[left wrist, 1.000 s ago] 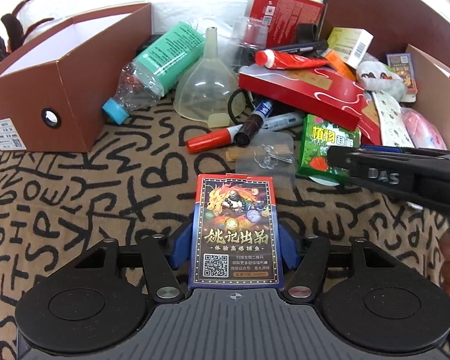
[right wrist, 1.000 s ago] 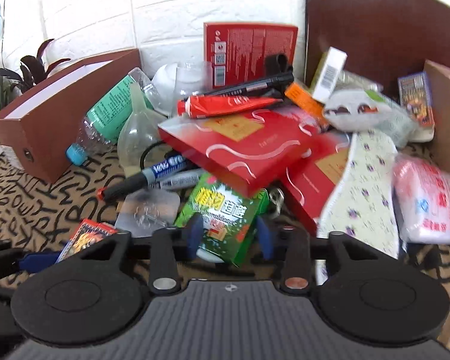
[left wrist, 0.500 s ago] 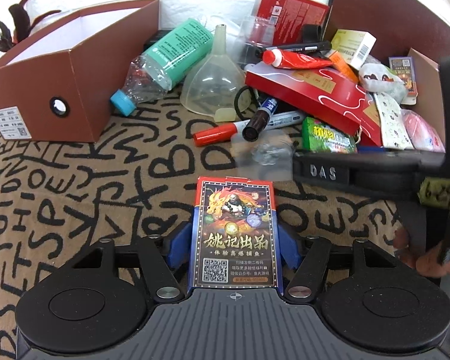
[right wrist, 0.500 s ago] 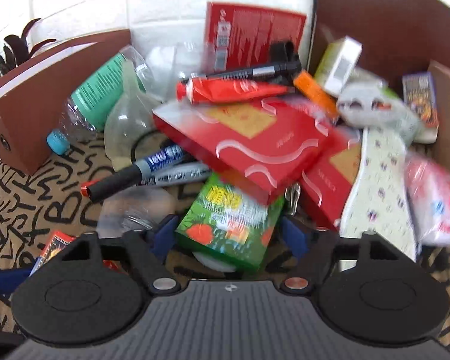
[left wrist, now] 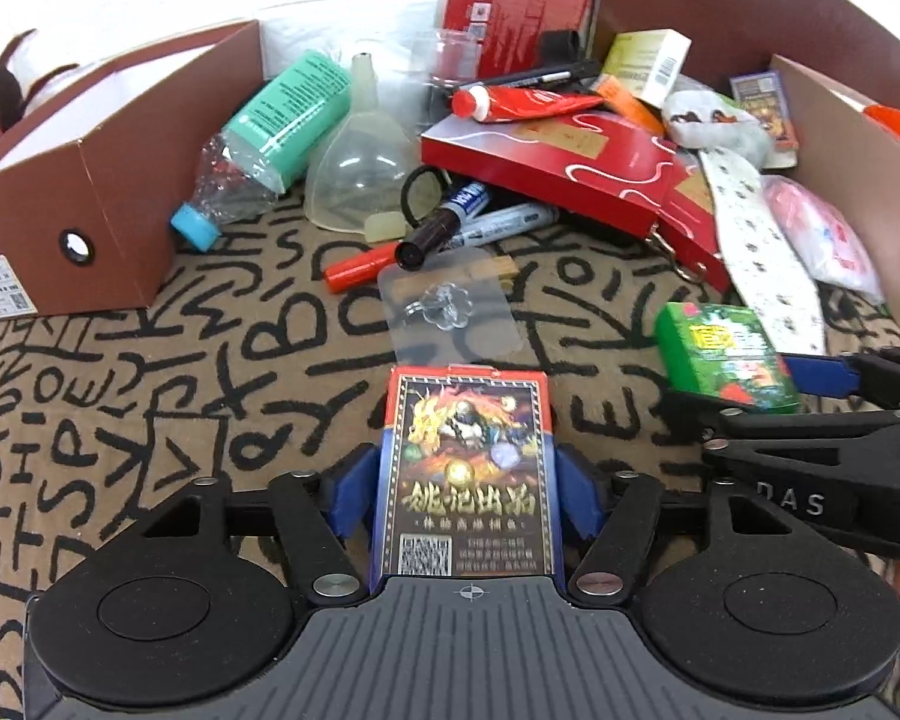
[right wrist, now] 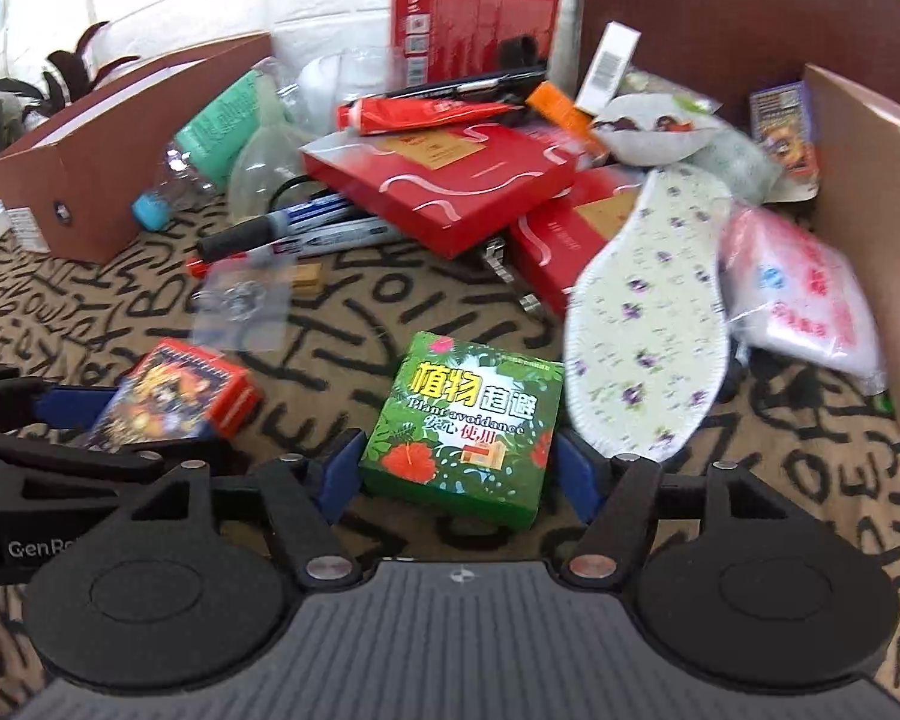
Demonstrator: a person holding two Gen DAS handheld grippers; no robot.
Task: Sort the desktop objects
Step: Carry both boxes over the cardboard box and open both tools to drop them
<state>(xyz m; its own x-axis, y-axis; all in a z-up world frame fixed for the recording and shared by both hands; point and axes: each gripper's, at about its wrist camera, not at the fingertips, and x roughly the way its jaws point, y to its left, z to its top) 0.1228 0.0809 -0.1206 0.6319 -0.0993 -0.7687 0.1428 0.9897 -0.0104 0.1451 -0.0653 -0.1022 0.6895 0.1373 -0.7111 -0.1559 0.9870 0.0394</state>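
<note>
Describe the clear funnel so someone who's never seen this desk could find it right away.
Start at the long brown box on the left. Beside it lies a crushed bottle with a green label; the funnel sits next to that, wide mouth toward the markers. It is the only translucent cone, its narrow spout pointing up.

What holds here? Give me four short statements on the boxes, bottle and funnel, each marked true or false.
1. The green box sits between the right gripper's fingers. True.
2. The funnel stands spout down. False: its spout points up.
3. The bottle has a blue cap. True.
4. The card box lies under the funnel. False: it is between the fingers of the left gripper, whose jaws are opening.
</note>
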